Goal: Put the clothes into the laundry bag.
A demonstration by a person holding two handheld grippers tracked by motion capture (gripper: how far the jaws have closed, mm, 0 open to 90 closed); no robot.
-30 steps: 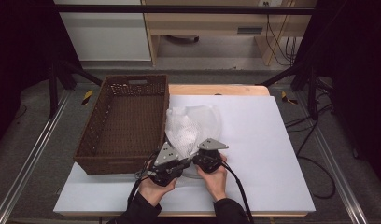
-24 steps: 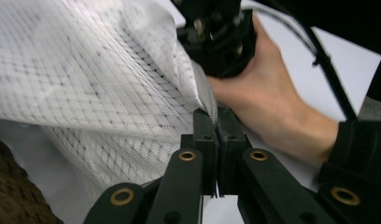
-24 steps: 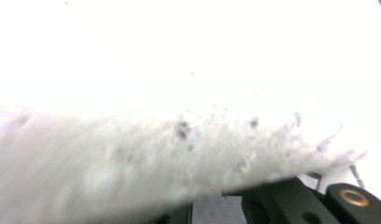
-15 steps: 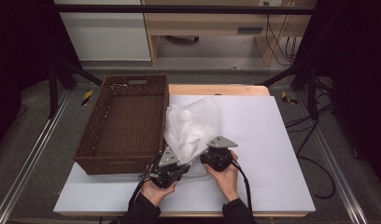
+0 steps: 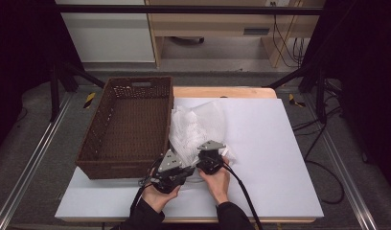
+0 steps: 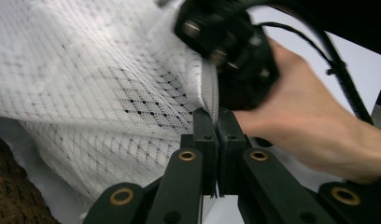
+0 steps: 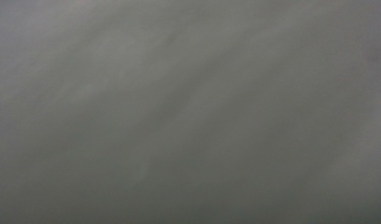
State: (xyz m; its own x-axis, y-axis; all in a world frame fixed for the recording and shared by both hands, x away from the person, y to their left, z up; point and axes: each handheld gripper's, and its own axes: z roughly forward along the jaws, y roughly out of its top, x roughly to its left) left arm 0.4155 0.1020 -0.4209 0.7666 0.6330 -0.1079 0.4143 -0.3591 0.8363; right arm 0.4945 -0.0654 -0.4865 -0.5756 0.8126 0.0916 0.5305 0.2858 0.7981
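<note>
White mesh laundry bag (image 5: 196,129) (fine netting, zipper-edged) lies crumpled just right of the woven brown basket (image 5: 129,124). Left gripper (image 6: 215,122) pinches its zipper edge; right gripper (image 5: 209,160), jaws just closing, is buried in mesh.

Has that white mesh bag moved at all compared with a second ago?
Yes. The white mesh bag, crumpled low beside the brown wicker basket a second ago, now stands taller, spreading further back along the basket's right wall.
</note>
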